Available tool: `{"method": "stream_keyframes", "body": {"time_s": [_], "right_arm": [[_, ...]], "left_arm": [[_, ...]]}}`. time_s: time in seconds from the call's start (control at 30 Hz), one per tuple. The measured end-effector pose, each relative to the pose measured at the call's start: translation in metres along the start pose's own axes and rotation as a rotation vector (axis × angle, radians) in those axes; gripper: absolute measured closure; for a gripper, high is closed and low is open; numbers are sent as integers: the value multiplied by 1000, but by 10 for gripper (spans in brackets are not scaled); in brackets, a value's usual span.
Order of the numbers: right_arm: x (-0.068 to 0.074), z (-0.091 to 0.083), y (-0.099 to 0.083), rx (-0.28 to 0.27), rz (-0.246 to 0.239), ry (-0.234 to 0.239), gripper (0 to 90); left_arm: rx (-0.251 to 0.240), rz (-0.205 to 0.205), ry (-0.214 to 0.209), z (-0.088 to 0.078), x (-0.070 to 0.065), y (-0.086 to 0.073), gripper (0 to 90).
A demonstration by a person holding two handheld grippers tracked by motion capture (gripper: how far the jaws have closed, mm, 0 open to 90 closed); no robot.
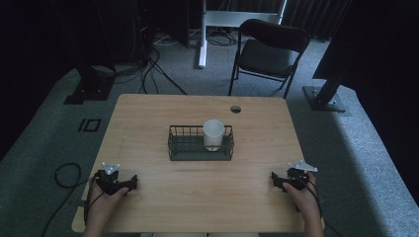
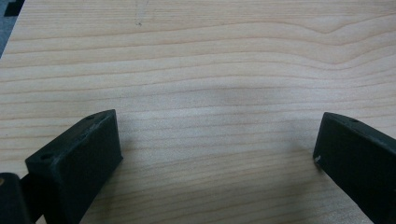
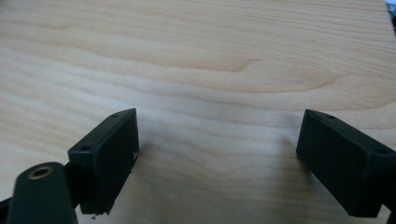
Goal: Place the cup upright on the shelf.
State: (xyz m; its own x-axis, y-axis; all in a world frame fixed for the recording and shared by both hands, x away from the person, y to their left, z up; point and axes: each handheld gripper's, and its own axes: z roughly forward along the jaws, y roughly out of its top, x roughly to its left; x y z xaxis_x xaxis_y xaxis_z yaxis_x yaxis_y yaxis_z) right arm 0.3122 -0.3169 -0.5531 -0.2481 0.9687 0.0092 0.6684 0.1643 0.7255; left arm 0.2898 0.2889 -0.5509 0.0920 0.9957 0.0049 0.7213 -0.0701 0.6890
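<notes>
A white cup (image 1: 213, 134) stands upright in the right half of a black wire basket (image 1: 184, 149) at the middle of the wooden table (image 1: 148, 118). My left gripper (image 1: 129, 184) rests near the table's front left corner, held by a hand. My right gripper (image 1: 274, 179) rests near the front right corner, also in a hand. In the left gripper view the left gripper (image 2: 217, 140) has its jaws wide apart over bare wood. The right gripper (image 3: 217, 135) in its own view is equally open, nothing between the jaws.
A black folding chair (image 1: 267, 52) stands on the carpet beyond the table's far edge. A round cable hole (image 1: 235, 109) sits near the far right of the table. Cables (image 1: 66, 175) lie on the floor at left. Dark stand bases flank the table.
</notes>
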Motion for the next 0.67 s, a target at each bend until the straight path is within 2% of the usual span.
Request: {"method": "stream_keyframes", "body": {"time_s": [0.2,0.67], "right_arm": [[0,-9,-8,1,-58,63,126],[0,-10,-10,2,-63,69,124]], "left_arm": [[0,0,0,0,0,0,10],[0,0,0,0,0,0,11]]}}
